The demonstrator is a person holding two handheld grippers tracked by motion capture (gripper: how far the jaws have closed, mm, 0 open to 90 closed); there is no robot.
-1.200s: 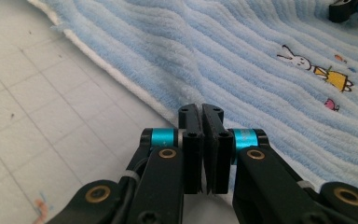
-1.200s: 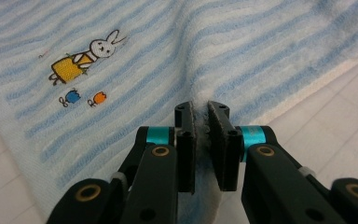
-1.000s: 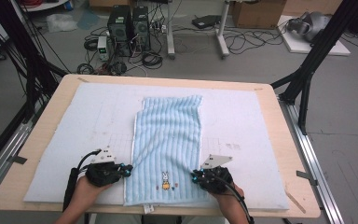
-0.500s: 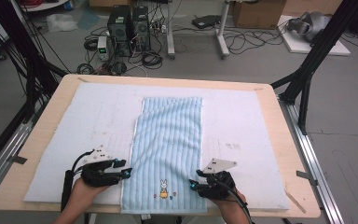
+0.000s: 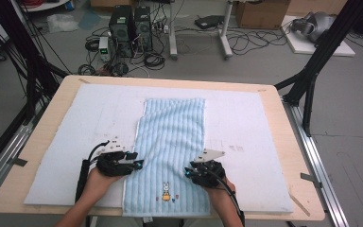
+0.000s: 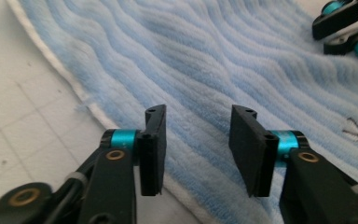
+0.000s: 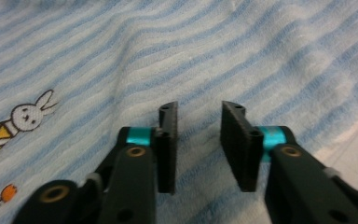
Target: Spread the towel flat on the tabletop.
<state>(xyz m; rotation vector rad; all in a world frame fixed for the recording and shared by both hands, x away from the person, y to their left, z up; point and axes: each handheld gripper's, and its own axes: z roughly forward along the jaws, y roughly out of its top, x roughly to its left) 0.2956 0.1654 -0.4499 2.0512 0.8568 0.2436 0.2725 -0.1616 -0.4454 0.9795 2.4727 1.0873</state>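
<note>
A light blue striped towel (image 5: pixel 170 135) with a small rabbit picture (image 5: pixel 166 191) lies flat lengthwise on the white mat (image 5: pixel 75 142). My left gripper (image 5: pixel 137 163) points inward over the towel's left edge near the front. In the left gripper view this gripper (image 6: pixel 196 135) is open, with the towel's white hem under the gap. My right gripper (image 5: pixel 188 173) points inward over the right edge. It (image 7: pixel 198 135) is also open above the striped cloth, with the rabbit (image 7: pixel 25 116) to its left. Both pairs of jaws have just been closing. No cloth is pinched between either pair.
The mat covers a wooden table (image 5: pixel 293 156) with metal rails along both sides. Computers and cables lie on the floor beyond the far edge. The other gripper's fingertips (image 6: pixel 349 28) show across the towel in the left gripper view.
The towel has slid slightly toward the near edge and lies straighter. Both grippers have let go of it and moved inward over its side edges.
</note>
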